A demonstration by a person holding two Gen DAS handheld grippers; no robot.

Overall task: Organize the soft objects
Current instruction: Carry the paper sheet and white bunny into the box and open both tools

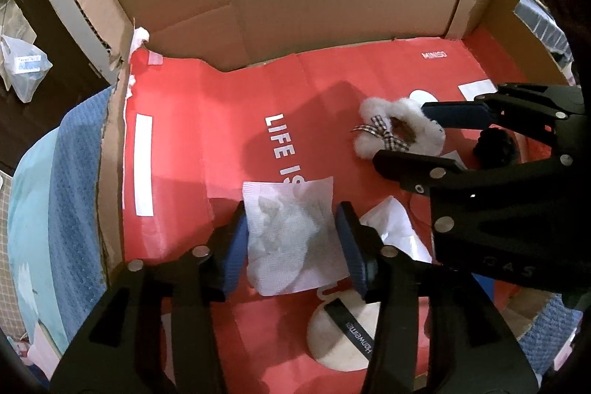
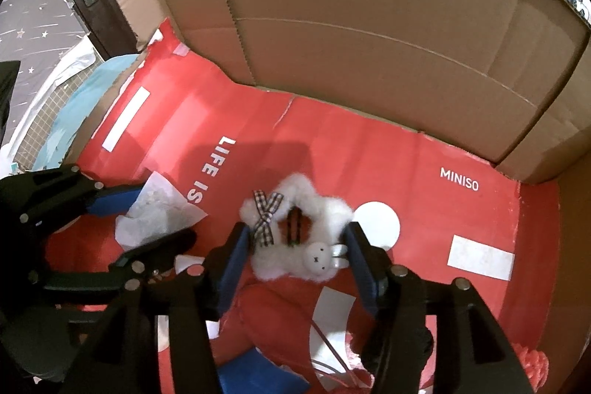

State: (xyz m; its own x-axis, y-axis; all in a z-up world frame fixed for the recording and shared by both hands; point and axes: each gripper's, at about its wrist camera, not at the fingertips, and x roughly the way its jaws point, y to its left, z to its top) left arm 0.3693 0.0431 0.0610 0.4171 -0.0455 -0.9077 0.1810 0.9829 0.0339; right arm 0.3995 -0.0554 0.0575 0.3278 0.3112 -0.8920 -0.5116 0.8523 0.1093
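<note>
1. Landmark: red Miniso sheet (image 2: 424, 150), spread flat as the floor of a brown cardboard box (image 2: 369, 6).
2. Left gripper (image 1: 291, 235): jaws spread, released, straddling a white gauze pouch (image 1: 291, 239) lying near the sheet's "LIFE IS" lettering. Pads sit just beside the pouch edges; contact cannot be told.
3. Right gripper (image 2: 295, 246): jaws apart, released, flanking a white fluffy star charm (image 2: 295, 228) at the sheet's middle, beside its white circle.
4. Charm carries a checked ribbon bow (image 2: 266, 213) and a small bunny face (image 2: 318, 259).
5. Round beige puff (image 1: 340, 335) with black band lies on the sheet's near edge, just behind the pouch.
</note>
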